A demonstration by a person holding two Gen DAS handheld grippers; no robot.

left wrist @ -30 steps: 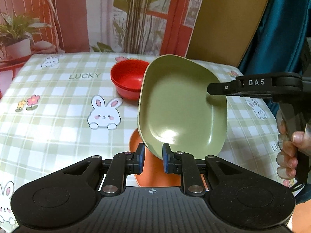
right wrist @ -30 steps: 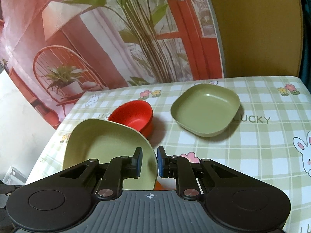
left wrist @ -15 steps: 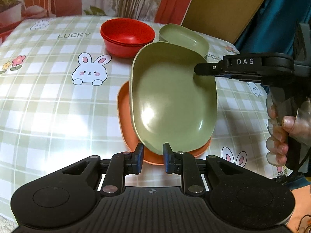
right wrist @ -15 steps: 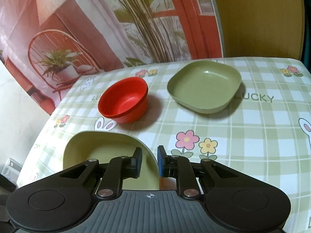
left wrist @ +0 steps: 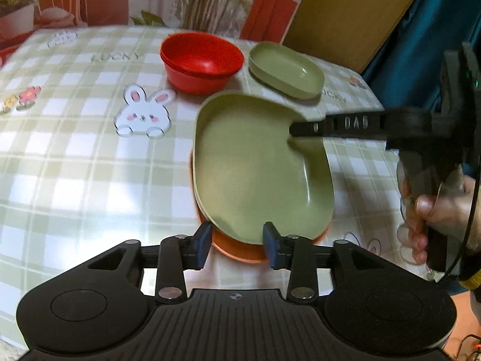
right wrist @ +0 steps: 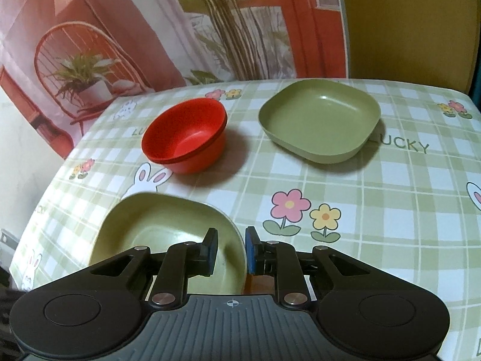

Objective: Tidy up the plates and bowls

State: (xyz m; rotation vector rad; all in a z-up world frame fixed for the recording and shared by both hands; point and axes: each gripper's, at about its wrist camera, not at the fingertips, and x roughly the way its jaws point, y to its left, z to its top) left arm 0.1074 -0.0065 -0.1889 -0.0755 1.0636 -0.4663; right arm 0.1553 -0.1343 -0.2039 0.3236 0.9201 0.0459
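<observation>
A large green plate (left wrist: 255, 165) lies on an orange plate (left wrist: 237, 249) near the table's front edge. My left gripper (left wrist: 237, 242) is open, its pads on either side of the green plate's near rim. My right gripper (right wrist: 230, 251) straddles the plate's rim (right wrist: 240, 246) with a small gap, jaws slightly apart; in the left wrist view its finger (left wrist: 336, 124) reaches over the plate's right rim. The green plate also shows in the right wrist view (right wrist: 156, 231). Stacked red bowls (right wrist: 185, 134) and a green dish (right wrist: 320, 120) sit farther back.
The table has a green checked cloth (left wrist: 75, 156) with rabbits and flowers. A printed backdrop (right wrist: 150, 30) stands behind it, a yellow panel (right wrist: 405, 24) at the back right. The person's hand (left wrist: 436, 210) holds the right gripper.
The green plate has come down from tilted upright to flat on the orange plate. My left gripper's jaws have opened off its rim, and the right jaws have parted slightly.
</observation>
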